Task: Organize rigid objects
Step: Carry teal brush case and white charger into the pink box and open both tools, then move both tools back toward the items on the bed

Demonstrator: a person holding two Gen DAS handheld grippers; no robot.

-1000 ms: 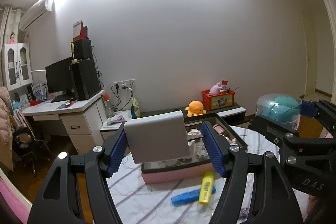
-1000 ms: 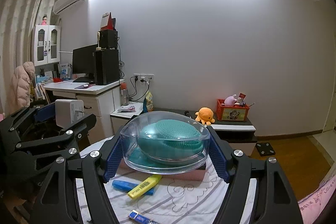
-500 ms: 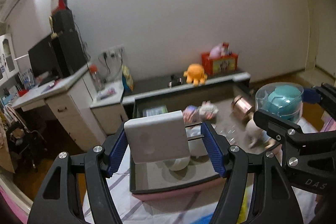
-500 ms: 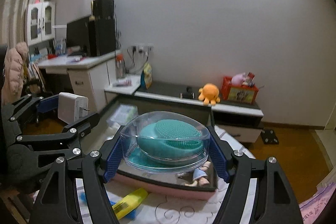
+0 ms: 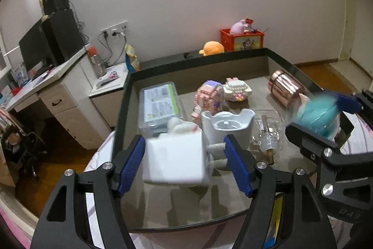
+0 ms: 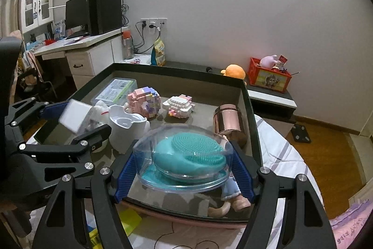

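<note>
Tray (image 5: 289, 64), dark-rimmed, shallow, on a pink base, standing on a white quilted cloth with grey stripes (image 6: 279, 146).

Left gripper (image 5: 184, 165): jaws opening. The white plug-in charger block (image 5: 173, 159) is between the blue pads, blurred; its two prongs point toward the right pad, with a gap on that side. It hangs over the tray's near left part.

Right gripper (image 6: 184, 170): jaws pinching a clear domed case (image 6: 183, 155) that encloses a teal bristled silicone brush, held over the tray's near right part. Both pads sit on the case walls.

In the tray:
- clear flat box (image 5: 159, 104) with a green-and-white printed label, print too small to read, far left;
- pink block-built figure (image 5: 209, 97) and white block-built figure (image 5: 236, 89), centre back;
- copper-coloured ribbed tin (image 5: 285, 88), on its side, right;
- white plastic cup-shaped holder (image 5: 227, 126), centre;
- clear glass piece with a wooden stopper (image 5: 265, 134), beside the holder;
- small doll (image 6: 230, 193), lying under the right gripper.

Outside the tray: yellow highlighter (image 6: 129, 218) on the cloth; red crate with a cartoon print (image 6: 268, 76) and orange plush (image 6: 234, 71) on a low shelf. The letters "DAS" can be made out on the right gripper's body in the left wrist view.
</note>
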